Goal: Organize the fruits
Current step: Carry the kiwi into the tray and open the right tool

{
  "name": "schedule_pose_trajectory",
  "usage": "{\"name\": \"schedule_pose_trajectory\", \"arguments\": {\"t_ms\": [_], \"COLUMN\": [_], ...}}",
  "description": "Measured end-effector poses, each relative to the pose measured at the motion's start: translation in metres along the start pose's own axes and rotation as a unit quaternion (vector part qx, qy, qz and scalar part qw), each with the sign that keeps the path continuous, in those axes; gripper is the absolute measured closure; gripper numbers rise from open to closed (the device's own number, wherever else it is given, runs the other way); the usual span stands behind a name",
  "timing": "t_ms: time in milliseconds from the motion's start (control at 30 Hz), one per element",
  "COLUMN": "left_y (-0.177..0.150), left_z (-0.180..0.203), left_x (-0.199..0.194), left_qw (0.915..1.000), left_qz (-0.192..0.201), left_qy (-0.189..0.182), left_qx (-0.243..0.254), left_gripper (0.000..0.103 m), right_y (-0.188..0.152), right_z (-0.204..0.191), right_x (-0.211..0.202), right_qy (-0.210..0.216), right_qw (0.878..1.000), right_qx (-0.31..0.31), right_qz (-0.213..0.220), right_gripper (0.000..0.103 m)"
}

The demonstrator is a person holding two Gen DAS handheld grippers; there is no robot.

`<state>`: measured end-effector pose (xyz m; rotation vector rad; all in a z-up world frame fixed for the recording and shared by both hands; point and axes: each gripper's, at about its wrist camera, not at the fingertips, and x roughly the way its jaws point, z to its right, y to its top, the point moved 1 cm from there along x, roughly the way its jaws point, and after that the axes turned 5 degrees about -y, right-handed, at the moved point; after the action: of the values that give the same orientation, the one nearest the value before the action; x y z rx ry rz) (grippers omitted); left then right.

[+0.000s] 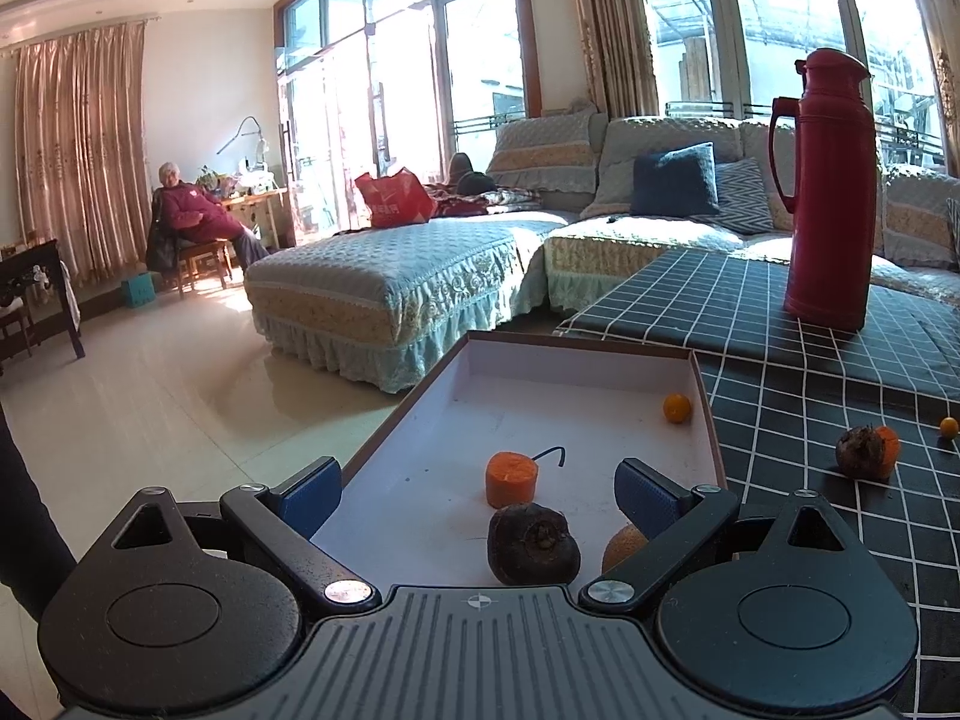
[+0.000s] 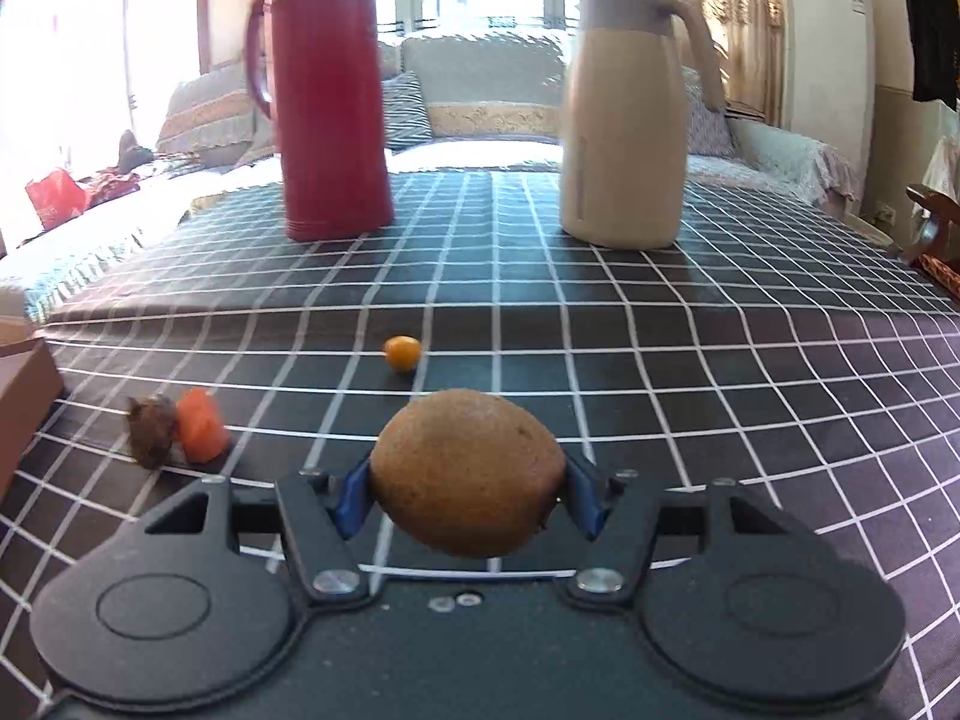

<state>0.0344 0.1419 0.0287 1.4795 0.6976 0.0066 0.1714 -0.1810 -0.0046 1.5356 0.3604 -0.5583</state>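
Observation:
My left gripper [image 1: 478,495] is open over the near end of a shallow white box [image 1: 576,354]. In the box lie a dark round fruit [image 1: 533,543], an orange carrot-like chunk [image 1: 510,478], a brown fruit [image 1: 624,546] partly behind the right finger, and a small orange fruit [image 1: 677,407]. My right gripper [image 2: 468,495] is shut on a brown kiwi [image 2: 468,471], held above the checked tablecloth [image 2: 660,360]. On the cloth lie a dark fruit [image 2: 151,429] beside an orange chunk [image 2: 201,432], and a small orange fruit [image 2: 402,352].
A tall red thermos [image 2: 330,90] and a beige jug [image 2: 624,120] stand at the back of the table. The box corner [image 2: 24,384] shows at the left. The thermos [image 1: 831,192] also shows in the left wrist view. A sofa and a seated person [image 1: 192,216] are beyond.

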Motion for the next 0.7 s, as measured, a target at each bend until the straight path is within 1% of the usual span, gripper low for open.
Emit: {"name": "schedule_pose_trajectory", "arguments": {"t_ms": [67, 167, 300, 367, 433, 500, 600, 700], "left_y": [0.002, 0.004, 0.003, 0.003, 0.004, 0.004, 0.001, -0.002], "left_z": [-0.005, -0.018, -0.038, -0.050, -0.061, -0.077, -0.092, -0.099], "left_x": [0.001, 0.004, 0.013, 0.018, 0.022, 0.027, 0.034, 0.038], "left_qw": [0.9999, 0.9995, 0.9983, 0.9971, 0.9956, 0.9934, 0.9914, 0.9913], "left_qz": [0.001, 0.003, -0.007, -0.009, -0.011, -0.013, -0.020, -0.020], "left_qy": [0.007, 0.021, 0.045, 0.061, 0.075, 0.090, 0.101, 0.103], "left_qx": [-0.008, -0.022, -0.037, -0.045, -0.056, -0.071, -0.081, -0.079], "left_gripper": [0.006, 0.006, 0.006, 0.006, 0.006, 0.006, 0.006, 0.006], "right_y": [0.002, 0.004, 0.001, -0.005, -0.010, -0.011, -0.009, -0.011], "right_z": [-0.024, -0.069, -0.135, -0.165, -0.190, -0.209, -0.235, -0.250], "right_x": [-0.020, -0.047, -0.077, -0.088, -0.094, -0.092, -0.081, -0.068], "right_qy": [0.041, 0.108, 0.186, 0.209, 0.220, 0.227, 0.217, 0.208], "right_qw": [0.999, 0.993, 0.980, 0.973, 0.969, 0.966, 0.967, 0.968], "right_qx": [-0.011, -0.034, -0.072, -0.095, -0.114, -0.118, -0.134, -0.137], "right_qz": [0.007, 0.014, 0.015, 0.019, 0.022, 0.018, 0.011, -0.007], "right_gripper": [0.042, 0.042, 0.042, 0.042, 0.042, 0.042, 0.042, 0.042]}}
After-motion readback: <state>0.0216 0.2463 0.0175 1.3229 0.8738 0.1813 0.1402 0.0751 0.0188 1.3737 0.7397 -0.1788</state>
